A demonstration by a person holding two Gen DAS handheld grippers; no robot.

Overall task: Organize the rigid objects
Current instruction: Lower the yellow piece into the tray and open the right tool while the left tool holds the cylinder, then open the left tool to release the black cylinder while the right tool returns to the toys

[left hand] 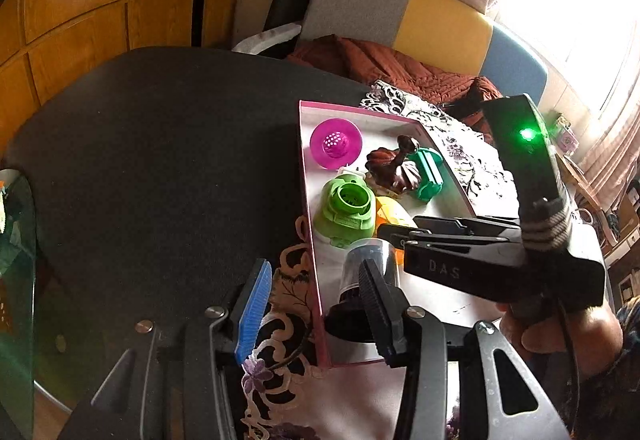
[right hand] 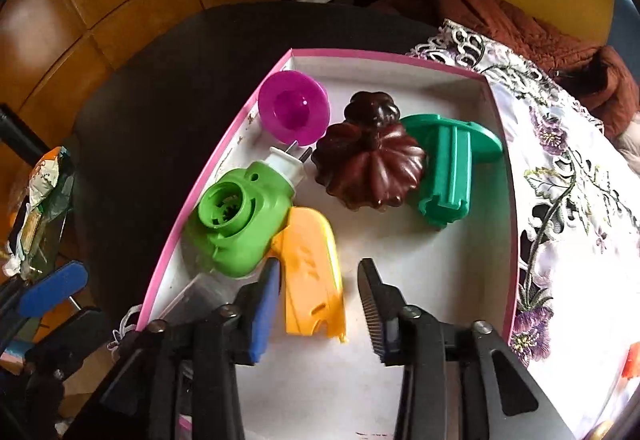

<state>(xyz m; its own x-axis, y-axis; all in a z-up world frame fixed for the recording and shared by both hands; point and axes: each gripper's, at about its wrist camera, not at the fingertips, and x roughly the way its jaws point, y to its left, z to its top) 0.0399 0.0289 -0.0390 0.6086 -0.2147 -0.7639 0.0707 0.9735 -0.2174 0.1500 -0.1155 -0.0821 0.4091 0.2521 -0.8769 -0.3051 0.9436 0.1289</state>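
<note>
A pink-rimmed white box (right hand: 240, 120) (left hand: 306, 176) holds a magenta funnel (right hand: 294, 114) (left hand: 336, 144), a green plastic part (right hand: 240, 216) (left hand: 348, 214), a dark brown pumpkin-shaped piece (right hand: 370, 164) (left hand: 394, 166), a teal part (right hand: 452, 168) (left hand: 428, 174) and a yellow plastic piece (right hand: 312, 280) (left hand: 394, 216). My right gripper (right hand: 318, 300) is open, its jaws on either side of the yellow piece. My left gripper (left hand: 316, 304) is open over the box's left wall; a clear cup on a black base (left hand: 368, 280) stands by its right finger. The right gripper (left hand: 460, 240) shows in the left wrist view.
The box lies on a floral lace cloth (right hand: 560, 180) over a dark round table (left hand: 160, 160). A brown quilt (left hand: 400, 68) and a sofa (left hand: 440, 20) lie beyond. A glass table with clutter (right hand: 40, 200) stands at the left.
</note>
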